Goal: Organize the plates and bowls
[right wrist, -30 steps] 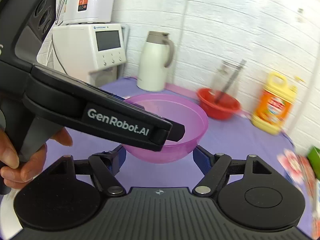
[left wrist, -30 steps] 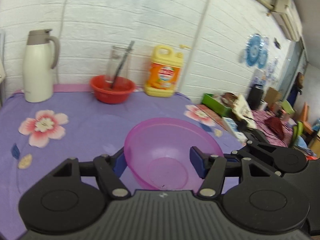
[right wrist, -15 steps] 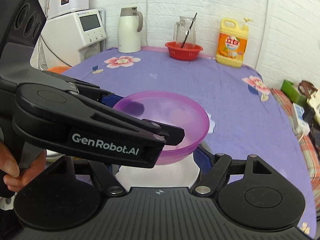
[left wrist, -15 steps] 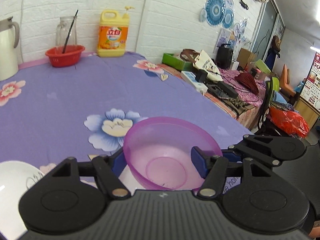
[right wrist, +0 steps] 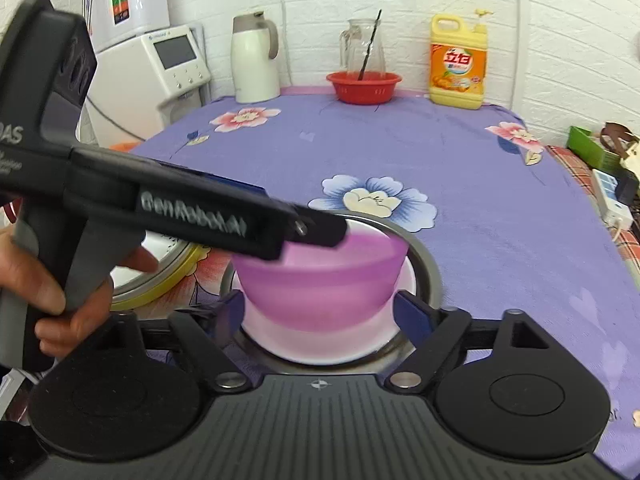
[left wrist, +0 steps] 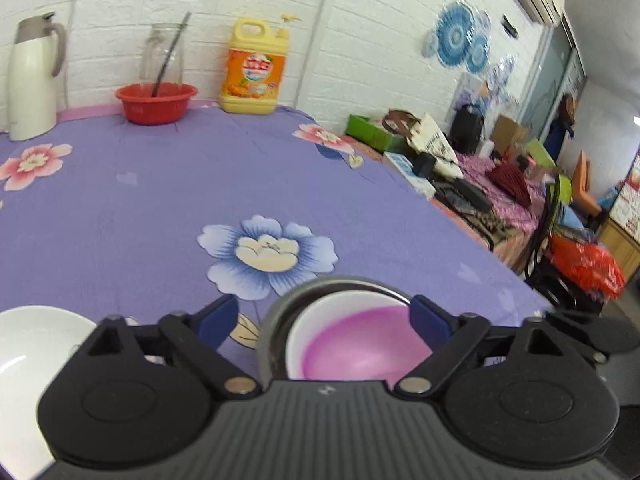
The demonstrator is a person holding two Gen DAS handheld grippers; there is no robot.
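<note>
A translucent pink bowl [right wrist: 320, 280] sits nested in a white bowl [right wrist: 332, 348], which sits in a metal bowl [right wrist: 428, 268] on the purple floral tablecloth. The stack also shows in the left wrist view: pink bowl [left wrist: 360, 348], white bowl [left wrist: 316, 320], metal bowl [left wrist: 272, 328]. My left gripper [left wrist: 326, 316] is open above the stack, its fingers clear of the pink bowl's rim; it also crosses the right wrist view [right wrist: 312, 232]. My right gripper [right wrist: 320, 312] is open and empty, its jaws either side of the stack near the table's front.
A white plate [left wrist: 28, 344] lies at the left; a yellow-rimmed plate [right wrist: 160, 276] shows behind the left gripper. At the back stand a white kettle [right wrist: 256, 60], a red basket [right wrist: 364, 86] with a glass jug, and a yellow detergent bottle [right wrist: 458, 64]. The table edge runs along the right.
The left gripper lowered the pink bowl into the white bowl in the metal bowl and opened, letting it go. The right gripper stayed open beside the stack.
</note>
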